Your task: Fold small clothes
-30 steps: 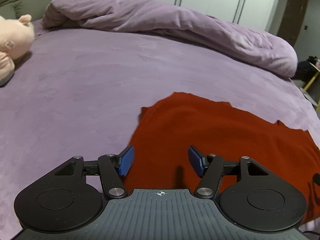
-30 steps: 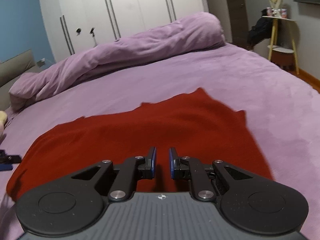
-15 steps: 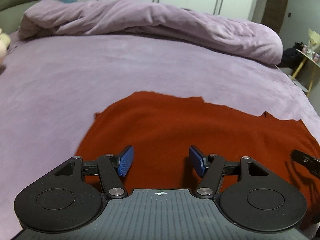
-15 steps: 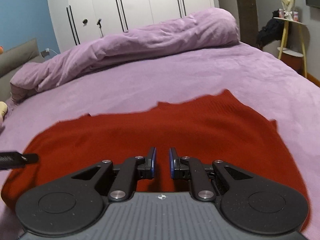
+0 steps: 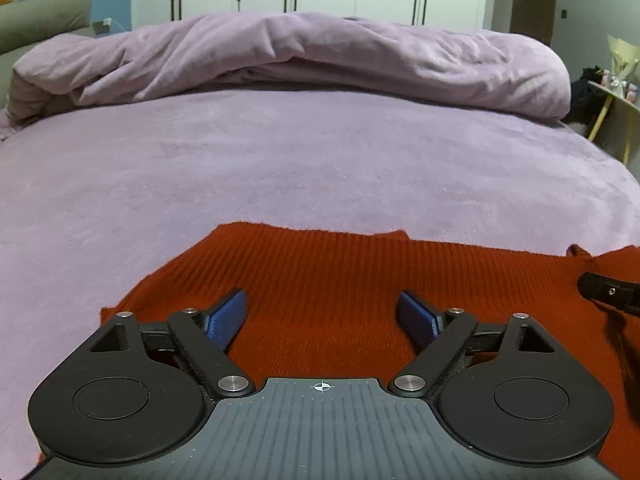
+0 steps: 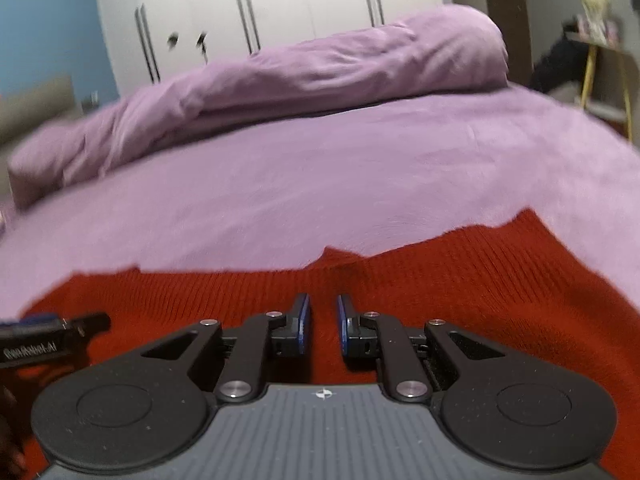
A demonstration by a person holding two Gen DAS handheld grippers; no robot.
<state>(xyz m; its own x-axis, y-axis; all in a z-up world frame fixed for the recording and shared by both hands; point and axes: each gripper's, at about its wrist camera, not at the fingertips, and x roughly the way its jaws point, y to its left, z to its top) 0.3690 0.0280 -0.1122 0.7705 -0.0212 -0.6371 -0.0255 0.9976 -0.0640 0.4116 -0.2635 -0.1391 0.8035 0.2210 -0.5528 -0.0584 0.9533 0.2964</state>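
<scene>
The red ribbed sweater [image 5: 340, 280] lies flat on the purple bedspread [image 5: 280, 160], filling the lower frame, long axis left to right. The left gripper [image 5: 322, 312] hovers over it, jaws wide and empty; the right gripper [image 6: 322, 322] is narrow, gripping nothing visible, above the sweater's middle, equally near

Your left gripper [image 5: 321, 312] shows black linkage arms with silver pivot screws, blue ribbed pads [image 5: 226, 316] and a grey ridged housing marked with a small crosshair. Your right gripper [image 6: 322, 322] matches: round black side discs, blue-edged fingers [image 6: 301, 320], the same crosshair. White mirrored lettering runs along one black finger at the right view's edge.
</scene>
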